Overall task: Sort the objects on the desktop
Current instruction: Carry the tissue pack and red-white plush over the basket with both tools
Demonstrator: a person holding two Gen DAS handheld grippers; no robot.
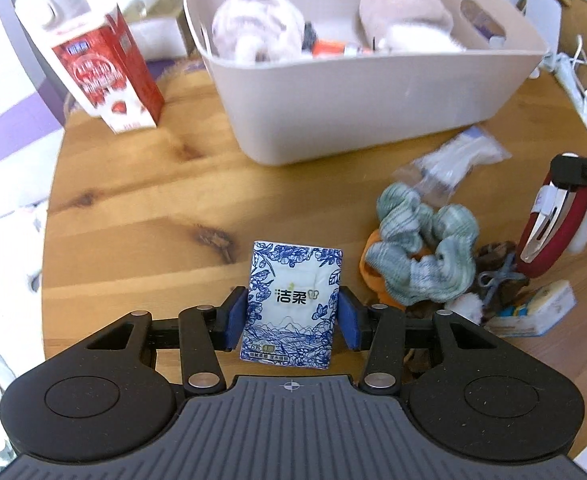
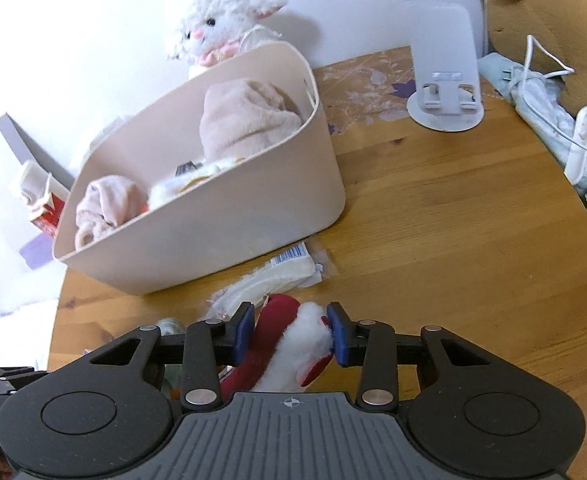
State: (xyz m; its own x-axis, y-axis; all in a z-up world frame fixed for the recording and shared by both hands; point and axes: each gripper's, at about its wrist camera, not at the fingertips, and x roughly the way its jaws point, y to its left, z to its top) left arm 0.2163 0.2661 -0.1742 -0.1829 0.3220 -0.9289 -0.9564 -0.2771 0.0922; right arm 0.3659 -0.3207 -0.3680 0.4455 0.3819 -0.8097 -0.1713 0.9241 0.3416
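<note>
My left gripper [image 1: 292, 316] is shut on a blue-and-white tissue pack [image 1: 293, 300], held above the wooden table [image 1: 153, 208]. My right gripper [image 2: 289, 334] is shut on a red headband with white fluff [image 2: 289, 344]; that headband also shows at the right edge of the left wrist view [image 1: 549, 232]. The beige storage bin [image 1: 373, 92] stands ahead in both views [image 2: 213, 232], with plush items inside. A green scrunchie [image 1: 421, 244], a clear plastic bag [image 1: 453, 164] and a small box [image 1: 533, 312] lie on the table at the right.
A red-and-white carton [image 1: 105, 68] stands left of the bin. A white plush lamb [image 2: 221, 24] sits behind the bin. A white phone stand [image 2: 445, 80] and a white cable [image 2: 553, 92] are at the far right. A packaged white item [image 2: 277, 276] lies before the bin.
</note>
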